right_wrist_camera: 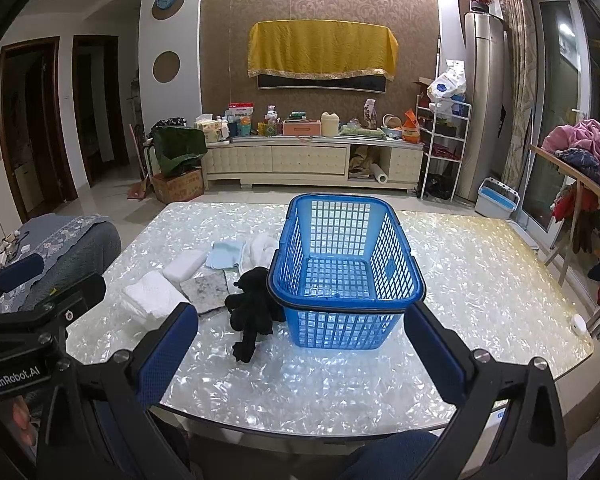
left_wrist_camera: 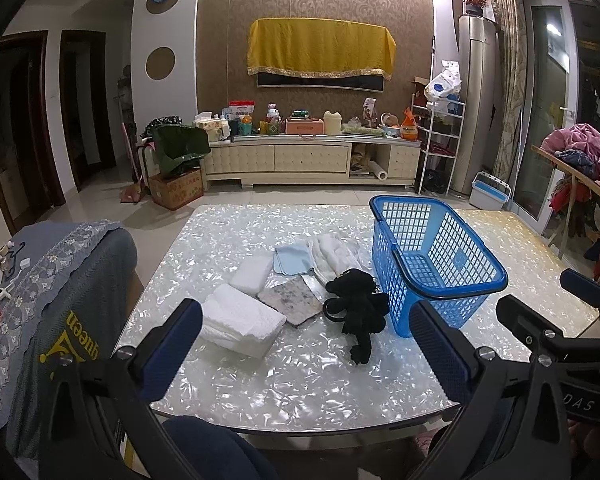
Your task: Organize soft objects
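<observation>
A blue plastic basket (left_wrist_camera: 440,276) (right_wrist_camera: 346,268) stands empty on the shiny pearl-patterned table (left_wrist_camera: 292,376) (right_wrist_camera: 300,384). Left of it lie a black plush toy (left_wrist_camera: 358,312) (right_wrist_camera: 256,312), a grey mottled pad (left_wrist_camera: 290,300) (right_wrist_camera: 206,290), a folded white towel (left_wrist_camera: 242,320) (right_wrist_camera: 152,294), a white sponge block (left_wrist_camera: 252,274) (right_wrist_camera: 184,266), a light blue cloth (left_wrist_camera: 294,258) (right_wrist_camera: 226,254) and a white fluffy cloth (left_wrist_camera: 334,258) (right_wrist_camera: 264,250). My left gripper (left_wrist_camera: 306,352) is open and empty, near the table's front edge. My right gripper (right_wrist_camera: 300,352) is open and empty, in front of the basket.
A grey embroidered sofa arm (left_wrist_camera: 60,280) (right_wrist_camera: 72,240) is at the left of the table. A TV cabinet (left_wrist_camera: 312,158) with clutter stands across the floor. A rack with clothes (left_wrist_camera: 580,160) is at the right. A small white round object (right_wrist_camera: 580,324) lies at the table's right edge.
</observation>
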`<control>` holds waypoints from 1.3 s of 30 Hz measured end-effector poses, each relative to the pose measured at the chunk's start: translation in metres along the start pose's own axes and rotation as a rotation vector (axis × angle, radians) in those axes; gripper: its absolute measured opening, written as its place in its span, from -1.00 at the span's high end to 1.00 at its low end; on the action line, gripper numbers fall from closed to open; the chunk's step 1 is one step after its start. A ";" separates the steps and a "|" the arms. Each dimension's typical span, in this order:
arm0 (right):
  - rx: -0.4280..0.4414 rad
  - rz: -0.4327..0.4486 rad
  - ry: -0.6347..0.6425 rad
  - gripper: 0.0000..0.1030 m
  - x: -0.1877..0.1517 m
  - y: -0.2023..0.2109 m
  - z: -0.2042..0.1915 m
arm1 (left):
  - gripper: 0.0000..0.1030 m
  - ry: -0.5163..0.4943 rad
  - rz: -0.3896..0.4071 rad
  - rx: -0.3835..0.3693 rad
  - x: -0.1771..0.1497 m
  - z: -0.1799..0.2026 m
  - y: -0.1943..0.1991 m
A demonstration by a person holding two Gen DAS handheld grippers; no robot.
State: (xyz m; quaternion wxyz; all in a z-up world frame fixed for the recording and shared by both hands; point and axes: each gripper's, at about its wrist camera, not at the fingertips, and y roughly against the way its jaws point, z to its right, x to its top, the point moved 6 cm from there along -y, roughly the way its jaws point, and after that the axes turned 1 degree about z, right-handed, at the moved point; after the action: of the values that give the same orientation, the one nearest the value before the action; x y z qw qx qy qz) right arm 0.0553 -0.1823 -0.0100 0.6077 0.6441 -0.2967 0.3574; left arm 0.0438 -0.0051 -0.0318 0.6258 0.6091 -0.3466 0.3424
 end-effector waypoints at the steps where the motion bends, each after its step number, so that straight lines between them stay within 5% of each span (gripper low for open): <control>1: 0.001 0.000 0.000 -1.00 0.000 0.000 0.000 | -1.00 0.000 0.000 0.000 0.000 0.000 0.000; 24: -0.009 -0.003 -0.007 -1.00 0.002 -0.001 0.002 | -1.00 0.002 -0.004 -0.005 0.000 0.001 0.000; 32: -0.012 -0.018 -0.003 -1.00 0.011 -0.007 0.001 | -1.00 0.094 -0.090 -0.091 0.013 -0.002 -0.011; 39: -0.010 -0.038 0.004 -1.00 0.022 -0.019 0.001 | -1.00 0.165 -0.132 -0.081 0.028 -0.024 -0.034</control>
State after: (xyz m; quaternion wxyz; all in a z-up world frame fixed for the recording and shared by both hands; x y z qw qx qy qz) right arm 0.0835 -0.1809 -0.0026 0.6183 0.6459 -0.2850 0.3454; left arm 0.0873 0.0187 -0.0264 0.6973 0.5748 -0.2667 0.3351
